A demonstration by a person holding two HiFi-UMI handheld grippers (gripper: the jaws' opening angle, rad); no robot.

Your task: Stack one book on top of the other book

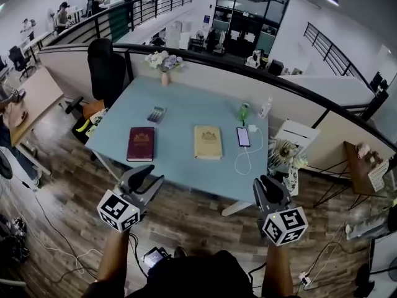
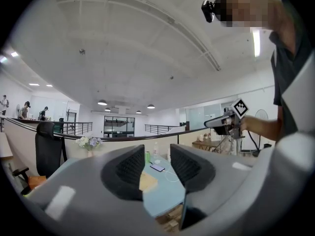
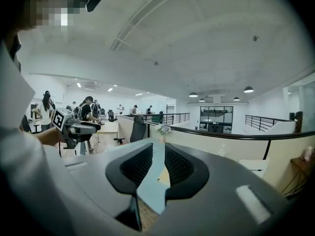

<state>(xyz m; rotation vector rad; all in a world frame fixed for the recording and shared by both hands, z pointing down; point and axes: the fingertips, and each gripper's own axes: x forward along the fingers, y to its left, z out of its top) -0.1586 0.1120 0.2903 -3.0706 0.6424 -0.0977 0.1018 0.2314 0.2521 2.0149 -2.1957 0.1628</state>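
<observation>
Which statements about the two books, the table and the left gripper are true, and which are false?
1. The red book lies on top of the yellow book. False: they lie apart, side by side, on the table.
2. In the head view, a phone lies right of the yellow book. True.
3. The left gripper holds the red book. False: its jaws are apart and empty, short of the table.
4. A vase of flowers stands at the table's far edge. True.

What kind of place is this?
Probably an open-plan office on an upper level: a light blue rectangular desk beside a black high-backed office chair, black metal railings along the floor edges, and people seated at desks beyond.
</observation>
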